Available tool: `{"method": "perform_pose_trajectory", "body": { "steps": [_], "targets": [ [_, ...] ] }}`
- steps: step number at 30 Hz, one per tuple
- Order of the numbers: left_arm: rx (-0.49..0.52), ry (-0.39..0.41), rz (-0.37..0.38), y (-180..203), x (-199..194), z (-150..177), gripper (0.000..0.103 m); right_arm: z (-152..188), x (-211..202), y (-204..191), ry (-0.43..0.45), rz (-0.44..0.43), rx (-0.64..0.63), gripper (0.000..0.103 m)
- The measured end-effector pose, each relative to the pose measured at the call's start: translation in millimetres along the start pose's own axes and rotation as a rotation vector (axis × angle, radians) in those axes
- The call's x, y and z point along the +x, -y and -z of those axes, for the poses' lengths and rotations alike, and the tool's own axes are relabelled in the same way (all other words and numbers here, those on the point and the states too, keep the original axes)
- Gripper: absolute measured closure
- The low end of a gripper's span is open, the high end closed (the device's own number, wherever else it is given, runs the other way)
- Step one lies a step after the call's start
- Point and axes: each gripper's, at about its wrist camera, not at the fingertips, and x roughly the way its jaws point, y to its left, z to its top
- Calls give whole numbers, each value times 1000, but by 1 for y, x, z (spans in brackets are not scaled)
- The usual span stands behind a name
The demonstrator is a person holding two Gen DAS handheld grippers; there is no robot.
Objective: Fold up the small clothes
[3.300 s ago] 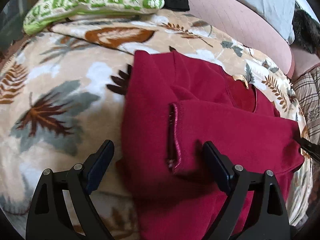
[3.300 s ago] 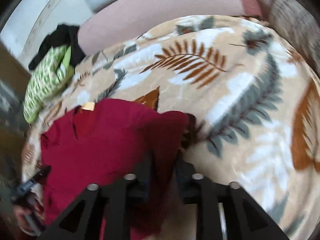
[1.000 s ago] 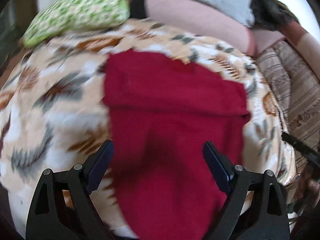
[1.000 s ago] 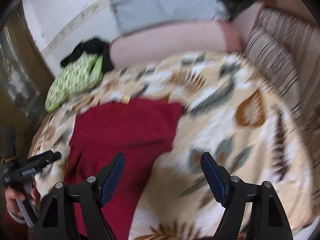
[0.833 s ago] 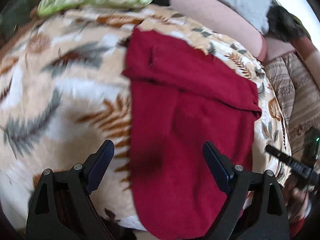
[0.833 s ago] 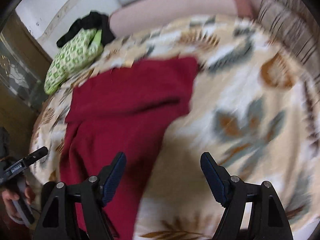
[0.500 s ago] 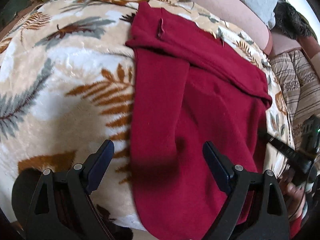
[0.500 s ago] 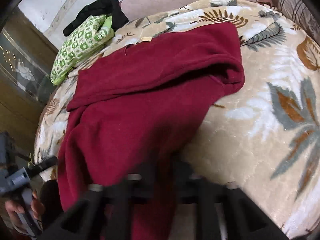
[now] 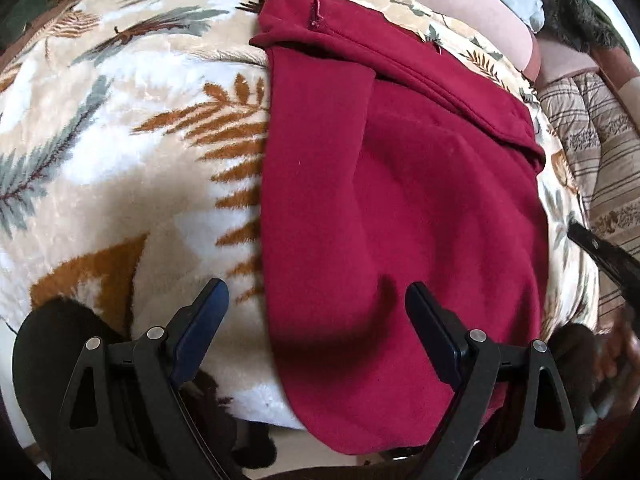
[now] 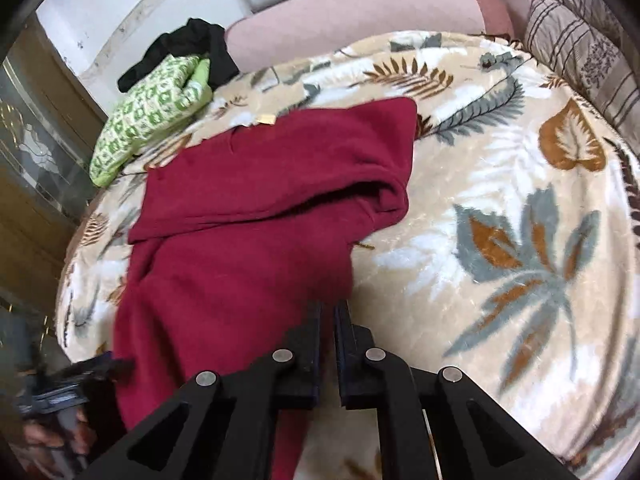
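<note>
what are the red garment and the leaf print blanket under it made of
Red garment: looks like a soft fleece or brushed knit, matte with a fine nap, bending in thick rounded folds with stitched seams. Leaf print blanket: probably plush synthetic fleece; its pile looks fuzzy and faintly shiny, with embossed ripples in the pale areas. Exact fibres can't be told.

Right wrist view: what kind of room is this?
Most likely a home bedroom or living room: a plush leaf-print blanket over a soft bed or sofa, a striped cushion, a pink bolster, with the red garment on it.
</note>
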Motion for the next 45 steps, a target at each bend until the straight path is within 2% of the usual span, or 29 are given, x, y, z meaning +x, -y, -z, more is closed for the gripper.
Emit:
{"method": "perform_pose_trajectory", "body": {
  "steps": [1,3,8,11,12,14,15,16,17,18,20,23,26,28,30,33,37,38,40,41,43,45],
  "targets": [
    [5,-2,-4,1,-1,3,13,6,0,-4,-22,-21,-7,88],
    [4,-18,6,2,-1,10,13,26,1,-10,-87,-71,-17,61],
    [15,-36,3,5,0,19,13,74,18,-15,-173,-154,14,60],
    [10,-23,24,7,0,20,14,88,18,-11,-150,-186,63,60],
    [14,-18,25,8,0,21,18,89,16,-10,-155,-199,72,60],
    [34,-8,-17,8,-2,20,51,88,15,-7,-168,-200,80,60],
    [47,2,-20,7,-5,22,61,89,12,-4,-167,-196,80,60],
    [51,6,3,5,-8,22,90,88,10,-3,-161,-189,75,60],
    [44,-10,72,3,-9,21,95,88,8,-1,-158,-189,80,60],
    [43,-25,99,2,-11,21,95,89,6,0,-157,-194,90,60],
    [75,-5,86,6,-20,19,95,93,0,5,-165,-213,99,60],
    [83,44,121,-4,-47,13,96,101,-4,-3,-195,-230,65,60],
    [47,80,89,-28,-62,3,96,111,-4,-13,-218,-229,28,60],
    [30,86,43,-40,-62,0,96,113,0,-17,-224,-219,14,60],
    [-6,73,31,-54,-58,1,96,114,4,-18,-224,-204,17,60],
    [1,71,13,-51,-53,4,96,116,15,-22,-225,-194,18,56],
    [44,72,-22,-38,-51,7,96,121,14,-28,-174,-155,-16,53],
    [46,66,-23,-38,-49,7,96,121,13,-28,-154,-143,-18,56],
    [48,61,-24,-36,-47,7,96,120,11,-29,-120,-102,-38,81],
    [51,61,-22,-35,-49,8,96,119,10,-26,-110,-118,-35,94],
    [60,65,-10,-30,-53,9,96,114,6,-21,-118,-170,8,95],
    [76,74,5,-24,-60,12,96,108,-15,-21,-81,-165,-25,95]
  ]
}}
